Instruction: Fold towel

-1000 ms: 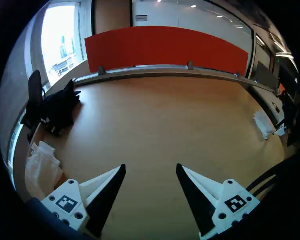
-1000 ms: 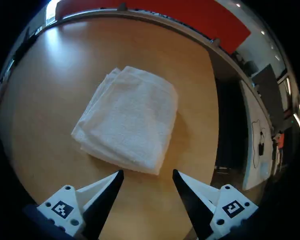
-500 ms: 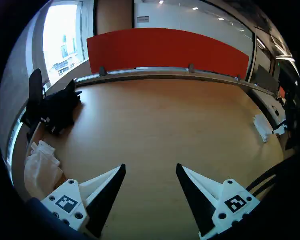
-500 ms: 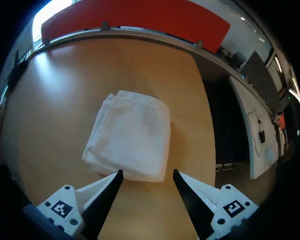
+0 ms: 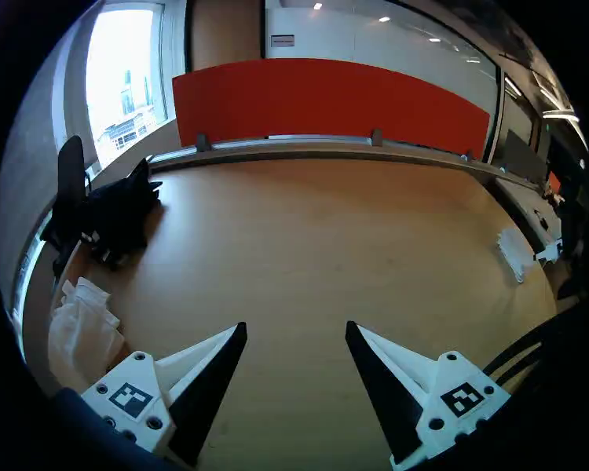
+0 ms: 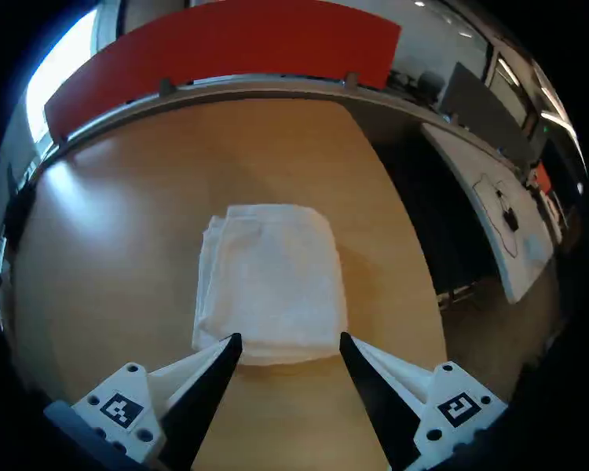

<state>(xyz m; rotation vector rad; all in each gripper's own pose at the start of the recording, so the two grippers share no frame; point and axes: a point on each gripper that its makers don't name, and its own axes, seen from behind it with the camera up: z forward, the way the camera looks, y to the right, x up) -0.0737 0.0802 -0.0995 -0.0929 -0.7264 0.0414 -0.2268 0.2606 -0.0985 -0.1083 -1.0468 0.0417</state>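
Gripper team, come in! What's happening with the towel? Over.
Left gripper open above table. Right gripper open, at folded towel near edge. Nothing blocking.

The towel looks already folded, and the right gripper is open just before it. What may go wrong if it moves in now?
1. The towel lies near the edge of the table seen at its right in the right gripper view; a sideways push from the right gripper could slide it off.
2. Stacked layers show along the towel's left side; the open jaws might catch only the top layers and undo the fold.
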